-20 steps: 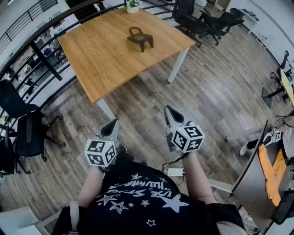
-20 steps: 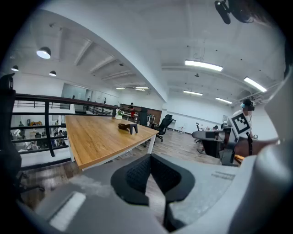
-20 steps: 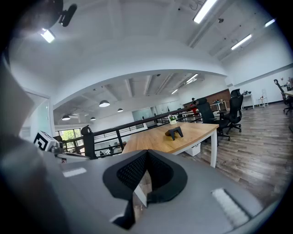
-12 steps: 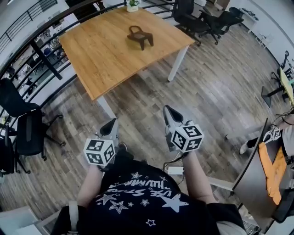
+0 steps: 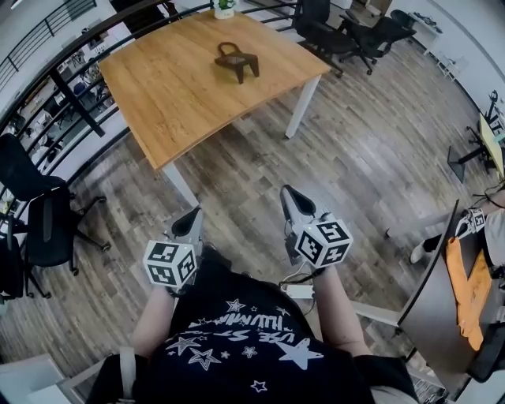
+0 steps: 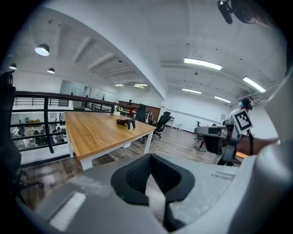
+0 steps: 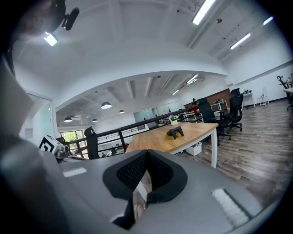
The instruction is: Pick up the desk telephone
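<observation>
**Entry: approach not begun, both grippers empty, telephone far across the table**

A black office chair point(image 5: 38, 225) stands at the far left, near the railing point(image 5: 75, 87).

The left gripper point(image 5: 190, 219) is held in front of the person's waist over the plank floor. Its jaws are together with nothing between them; only floor shows through the notch behind the tips.

Ahead of it is the wooden table point(image 5: 170, 102), whose near corner is well apart from both grippers. The desk telephone point(image 5: 236, 61), a small dark unit, sits alone towards the table's far side. A potted plant point(image 5: 224, 8) sits at the far edge behind it.

The right gripper point(image 5: 291, 200) is beside the left and slightly further forward. It is also closed on nothing.

At the far right is a second desk point(image 5: 432, 308) with an orange cloth on it.

Risks, as I judge them:
- Both jaws are closed, so a reach made before they open would push the telephone along the smooth top.
- The telephone sits deep on the table, so a long lean over the edge could give a skewed, shallow grip.
- If the handset only rests on the base, lifting by one part could drop the other.
- I can't make out any cord from here, but one would snag.
</observation>
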